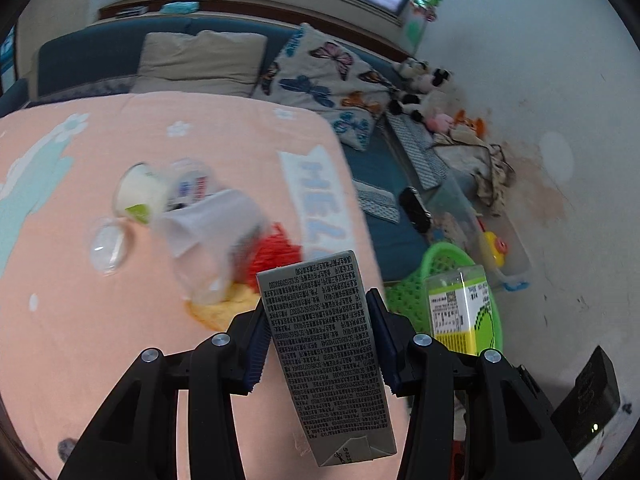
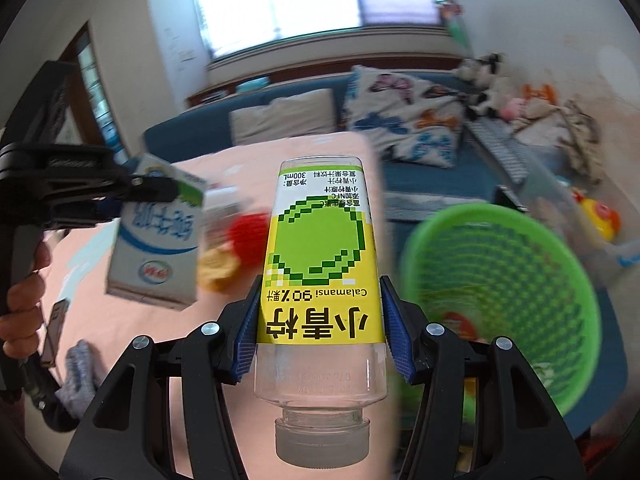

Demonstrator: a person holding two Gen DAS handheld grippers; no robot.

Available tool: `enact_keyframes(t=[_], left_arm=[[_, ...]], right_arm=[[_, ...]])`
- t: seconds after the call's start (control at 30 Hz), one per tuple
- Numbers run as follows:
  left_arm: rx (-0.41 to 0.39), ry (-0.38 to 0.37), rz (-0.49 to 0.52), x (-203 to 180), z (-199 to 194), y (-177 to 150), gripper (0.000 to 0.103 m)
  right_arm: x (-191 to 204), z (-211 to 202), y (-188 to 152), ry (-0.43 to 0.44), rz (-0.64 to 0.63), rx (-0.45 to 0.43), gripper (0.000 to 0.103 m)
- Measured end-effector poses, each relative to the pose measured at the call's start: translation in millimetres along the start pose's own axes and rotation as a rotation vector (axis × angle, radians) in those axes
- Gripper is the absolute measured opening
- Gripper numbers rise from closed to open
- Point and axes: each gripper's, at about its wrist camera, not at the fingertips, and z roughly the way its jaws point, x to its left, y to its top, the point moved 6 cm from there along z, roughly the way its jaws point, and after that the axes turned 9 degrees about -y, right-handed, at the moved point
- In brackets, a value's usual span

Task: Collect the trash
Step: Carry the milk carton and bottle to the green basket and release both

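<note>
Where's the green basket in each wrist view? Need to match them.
Left wrist: green basket at lower right, off the pink table's edge, partly hidden behind the juice bottle.
Right wrist: green basket fills the right side, right of the juice bottle.
Shared landmark: butterfly pillow on the blue sofa.

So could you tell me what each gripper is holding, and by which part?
Left gripper: milk carton, clamped across its narrow sides, mid-body. Right gripper: juice bottle, cap towards the camera, clamped across its labelled middle.

Left hand-held gripper (image 1: 320,342) and right hand-held gripper (image 2: 320,336): black angular plastic arms, silver round screws, ribbed blue pads (image 2: 245,338).
</note>
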Motion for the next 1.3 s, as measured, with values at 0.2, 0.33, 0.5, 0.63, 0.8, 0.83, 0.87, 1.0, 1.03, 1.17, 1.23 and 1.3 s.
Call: enact_keyframes(t=[0.2, 0.33, 0.5, 0.63, 0.8, 0.83, 0.87, 1.0, 1.03, 1.17, 1.23, 1.3], left_arm=[[0.03, -0.058, 0.078, -49.9, 27.2, 5.3, 0.044], [0.049, -0.109, 0.104, -79.1, 46.7, 9.6, 0.044], [0.052, -0.158, 0.134, -104.8, 66.8, 12.6, 0.045], [0.072, -0.191, 0.146, -123.3, 85.0, 11.9, 0.045], [0.083, -0.218, 0.159, -136.7, 103.5, 9.9, 0.045], [0.087, -0.22, 0.161, -138.7, 107.3, 9.2, 0.045], [0.088, -0.225, 0.164, -140.2, 109.2, 8.5, 0.045], [0.105, -0.236, 0.173, -147.3, 121.1, 4.4, 0.045], [0.11, -0.237, 0.176, -149.6, 124.1, 2.9, 0.045], [0.124, -0.249, 0.186, -154.7, 131.8, -3.2, 0.045], [0.133, -0.255, 0.189, -156.2, 136.5, -7.1, 0.045], [0.143, -0.251, 0.194, -156.9, 140.9, -10.9, 0.045]], right_arm=[[-63.2, 8.1, -8.2, -0.119, 0.049, 0.017, 0.055], [-94.7, 17.5, -15.6, -0.16, 0.089, 0.039, 0.055], [-119.2, 37.6, -25.1, -0.189, 0.125, 0.088, 0.055], [-131.1, 53.7, -28.6, -0.195, 0.149, 0.113, 0.055], [-137.6, 60.3, -29.0, -0.204, 0.175, 0.127, 0.057], [-138.0, 60.0, -29.5, -0.202, 0.18, 0.127, 0.059], [-138.7, 59.3, -30.5, -0.204, 0.183, 0.124, 0.059], [-140.6, 52.1, -28.5, -0.214, 0.183, 0.101, 0.06], [-140.5, 49.9, -27.5, -0.213, 0.182, 0.096, 0.06], [-141.1, 37.1, -25.1, -0.219, 0.183, 0.07, 0.06], [-142.9, 30.9, -24.3, -0.22, 0.191, 0.058, 0.06], [-143.6, 24.1, -24.2, -0.218, 0.196, 0.048, 0.06]])
